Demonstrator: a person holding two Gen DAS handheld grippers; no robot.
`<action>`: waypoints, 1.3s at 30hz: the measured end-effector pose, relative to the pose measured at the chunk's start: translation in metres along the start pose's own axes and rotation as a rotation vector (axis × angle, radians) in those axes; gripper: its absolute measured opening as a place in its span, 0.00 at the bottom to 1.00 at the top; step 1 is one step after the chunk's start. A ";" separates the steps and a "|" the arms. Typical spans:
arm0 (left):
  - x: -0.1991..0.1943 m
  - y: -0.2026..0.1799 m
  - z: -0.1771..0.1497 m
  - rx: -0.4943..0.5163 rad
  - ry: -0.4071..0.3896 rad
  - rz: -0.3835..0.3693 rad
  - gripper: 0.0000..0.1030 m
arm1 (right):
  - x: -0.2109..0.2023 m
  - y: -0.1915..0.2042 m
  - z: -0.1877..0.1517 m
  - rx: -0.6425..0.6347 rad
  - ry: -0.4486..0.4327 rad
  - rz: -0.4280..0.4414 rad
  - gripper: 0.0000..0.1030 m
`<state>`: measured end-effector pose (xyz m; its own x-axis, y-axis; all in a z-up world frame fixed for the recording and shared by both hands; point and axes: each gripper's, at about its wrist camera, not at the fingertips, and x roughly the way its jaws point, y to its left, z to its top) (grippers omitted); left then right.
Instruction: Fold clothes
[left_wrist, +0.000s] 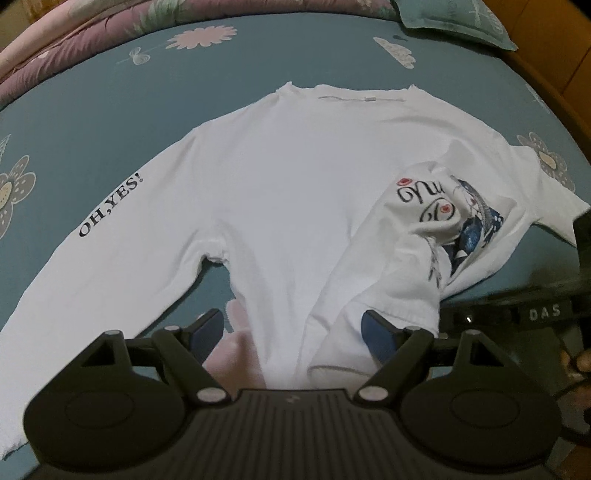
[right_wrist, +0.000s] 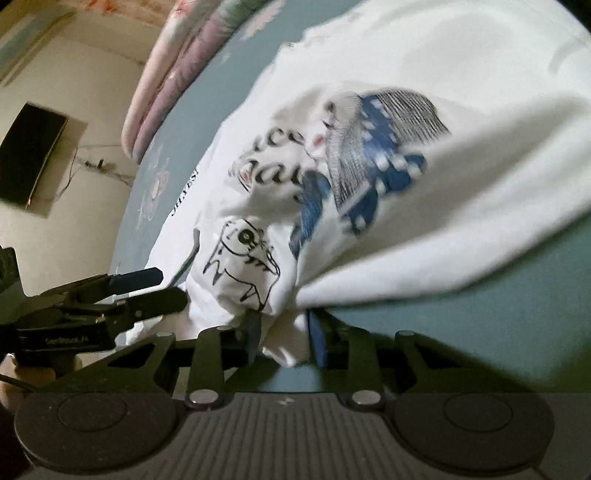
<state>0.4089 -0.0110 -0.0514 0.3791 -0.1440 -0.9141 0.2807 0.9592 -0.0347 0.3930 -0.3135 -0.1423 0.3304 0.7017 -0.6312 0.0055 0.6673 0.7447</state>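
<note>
A white long-sleeved shirt (left_wrist: 288, 177) lies spread on the teal bedsheet (left_wrist: 92, 110), collar at the far side. Its left sleeve reads "OH,YES!" (left_wrist: 110, 206). The shirt's right side is folded up over the body, showing a blue printed picture (left_wrist: 469, 229). My left gripper (left_wrist: 293, 332) is open low over the near hem, with white cloth lying between its blue pads (left_wrist: 376, 336). My right gripper (right_wrist: 286, 338) is shut on a bunch of the shirt (right_wrist: 369, 166) and lifts it off the sheet. Its black body (left_wrist: 535, 314) shows at the right of the left wrist view.
A pink and purple quilt (left_wrist: 74, 33) is heaped along the far edge of the bed. A teal pillow (left_wrist: 458, 22) lies at the far right, beside the wooden bed frame (left_wrist: 554, 74). A black panel (right_wrist: 29, 155) hangs on the wall. The left gripper (right_wrist: 159, 286) is close by.
</note>
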 end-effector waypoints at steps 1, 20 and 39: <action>-0.001 0.001 0.000 0.002 -0.001 -0.001 0.80 | -0.002 -0.002 -0.004 0.015 -0.001 -0.001 0.24; -0.006 -0.008 0.000 0.031 0.005 0.000 0.80 | -0.053 0.008 -0.035 0.030 0.198 0.021 0.03; -0.020 -0.028 -0.017 0.044 0.072 -0.047 0.80 | -0.158 -0.025 -0.113 -0.036 0.462 -0.398 0.03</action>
<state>0.3788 -0.0312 -0.0393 0.3012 -0.1692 -0.9384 0.3355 0.9400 -0.0618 0.2337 -0.4128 -0.0863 -0.1340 0.4266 -0.8944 0.0100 0.9031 0.4293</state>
